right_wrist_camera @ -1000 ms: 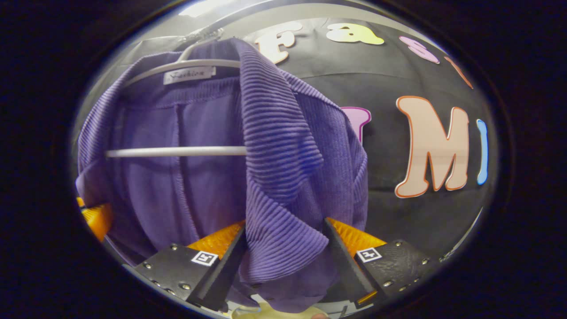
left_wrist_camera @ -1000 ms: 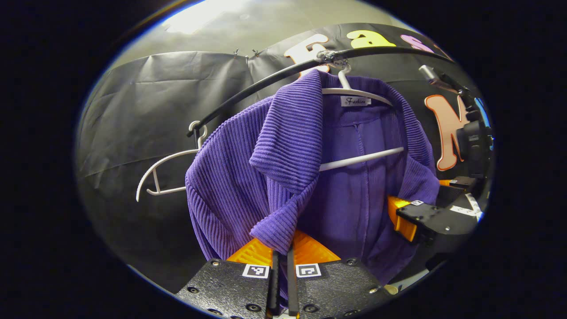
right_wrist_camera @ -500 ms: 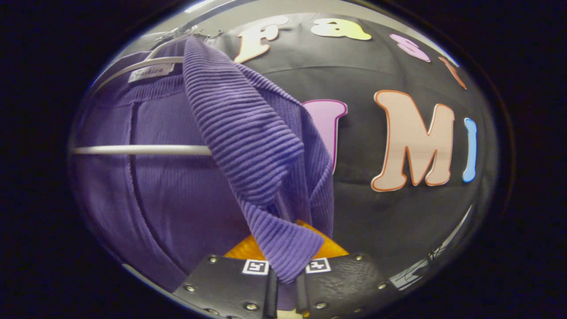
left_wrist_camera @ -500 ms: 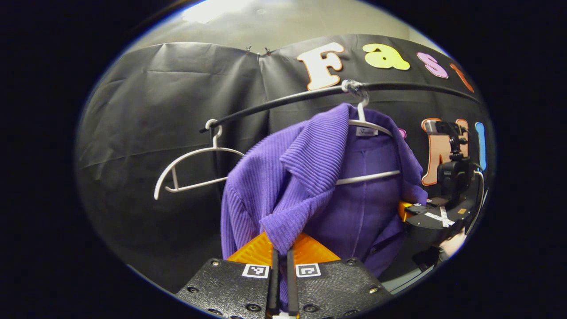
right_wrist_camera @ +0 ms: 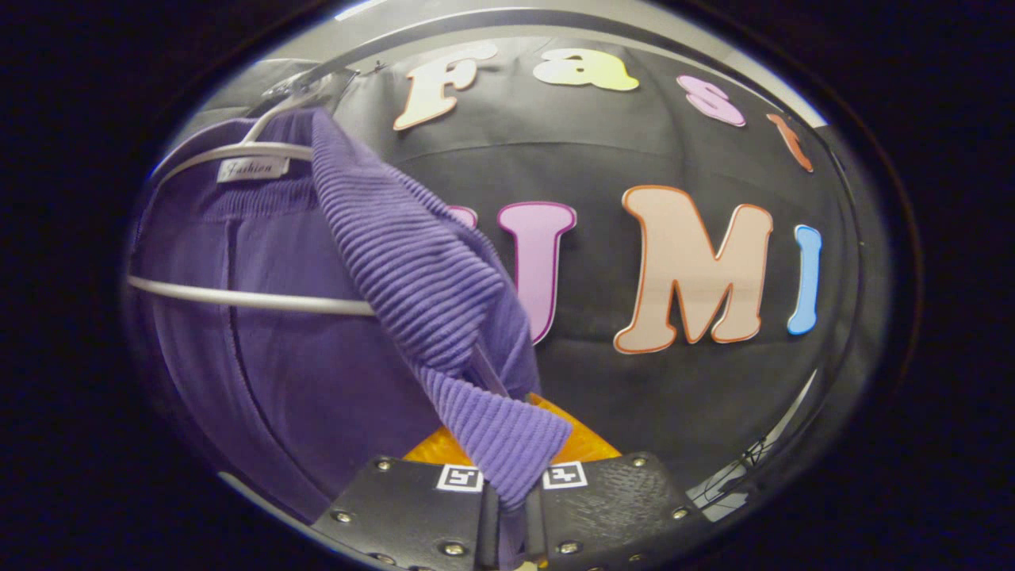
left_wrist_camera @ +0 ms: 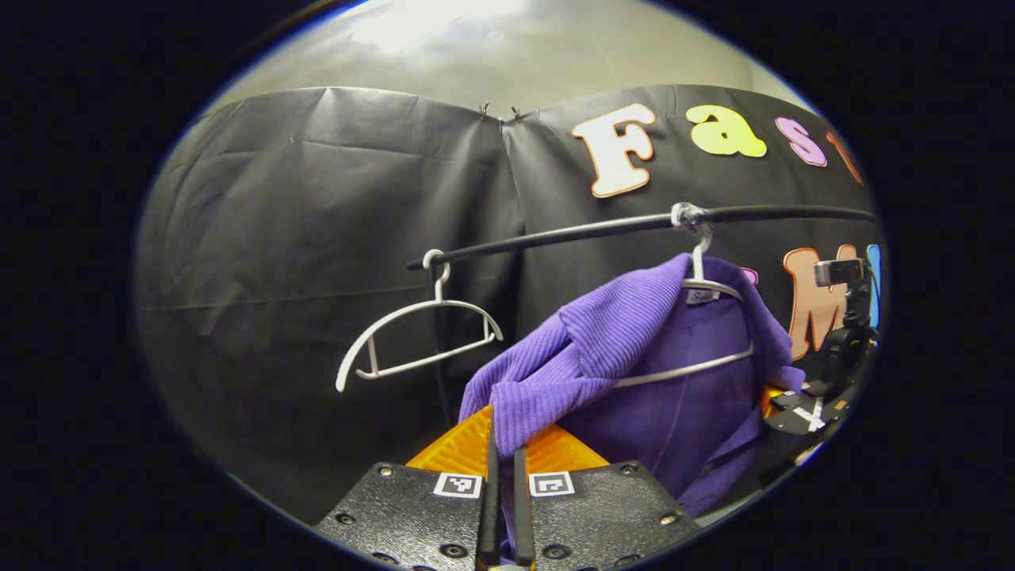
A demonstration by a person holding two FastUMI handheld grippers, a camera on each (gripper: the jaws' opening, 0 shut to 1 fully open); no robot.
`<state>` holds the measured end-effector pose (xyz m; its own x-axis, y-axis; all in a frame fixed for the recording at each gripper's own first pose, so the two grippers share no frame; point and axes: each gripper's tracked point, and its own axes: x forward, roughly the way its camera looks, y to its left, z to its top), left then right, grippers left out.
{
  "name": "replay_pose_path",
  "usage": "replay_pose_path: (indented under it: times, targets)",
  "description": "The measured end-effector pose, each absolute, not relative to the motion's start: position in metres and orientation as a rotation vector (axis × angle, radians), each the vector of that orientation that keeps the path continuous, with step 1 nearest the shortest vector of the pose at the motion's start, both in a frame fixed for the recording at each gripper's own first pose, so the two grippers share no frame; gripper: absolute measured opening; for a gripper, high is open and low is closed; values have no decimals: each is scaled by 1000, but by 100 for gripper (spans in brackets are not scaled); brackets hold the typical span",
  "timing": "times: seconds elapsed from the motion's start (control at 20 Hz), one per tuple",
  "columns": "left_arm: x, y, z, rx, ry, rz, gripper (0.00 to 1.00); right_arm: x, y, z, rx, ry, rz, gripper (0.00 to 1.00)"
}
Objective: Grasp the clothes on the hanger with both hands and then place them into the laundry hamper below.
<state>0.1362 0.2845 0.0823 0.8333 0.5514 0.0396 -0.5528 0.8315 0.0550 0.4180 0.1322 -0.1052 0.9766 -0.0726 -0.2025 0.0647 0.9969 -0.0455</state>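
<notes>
A purple ribbed cardigan (left_wrist_camera: 674, 396) hangs on a white hanger (left_wrist_camera: 698, 369) from a black rail (left_wrist_camera: 555, 236). In the left gripper view my left gripper (left_wrist_camera: 503, 444) is shut on the cardigan's left front edge, and the cloth stretches taut toward me. In the right gripper view the cardigan (right_wrist_camera: 301, 349) hangs at the left on its hanger (right_wrist_camera: 246, 300). My right gripper (right_wrist_camera: 511, 468) is shut on the right front edge, which drapes over the fingers. The right gripper (left_wrist_camera: 801, 408) also appears at the far right of the left gripper view, beside the cardigan.
An empty white hanger (left_wrist_camera: 420, 337) hangs on the rail to the left of the cardigan. The black cloth wall (left_wrist_camera: 301, 238) stands close behind the rail. A camera on a stand (left_wrist_camera: 840, 274) rises at the far right.
My right gripper closed on the cardigan's right front edge. Both grippers pulled back from the rail, so the cardigan looks smaller and its front edges stretch out toward me.
</notes>
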Motion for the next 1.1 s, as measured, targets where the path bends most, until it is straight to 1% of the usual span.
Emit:
replay_pose_path:
  times: [0.05,0.2,0.4,0.45,0.55,0.6,0.65,0.85,1.05,1.1]
  targets:
    - [136,288,86,62,-30,585,8,418,127,-101,-34,197,-80,8]
    - [135,295,100,46,-60,572,5,421,115,-91,-47,174,-104,17]
    - [132,298,117,7,-100,556,5,431,98,-69,-75,114,-150,17]
    - [132,301,120,-5,-110,554,8,434,95,-64,-84,100,-158,17]
    - [133,304,127,-26,-126,548,8,437,90,-55,-95,74,-171,17]
    - [133,305,128,-28,-129,549,10,438,89,-51,-97,62,-177,17]
    - [133,306,129,-30,-130,549,8,440,87,-47,-99,47,-185,17]
    - [136,312,141,-47,-154,529,8,449,76,-26,-114,-6,-219,17]
    - [139,321,152,-53,-172,530,8,460,74,-12,-97,-50,-225,17]
    - [141,323,151,-54,-175,531,5,464,73,-10,-101,-56,-225,17]
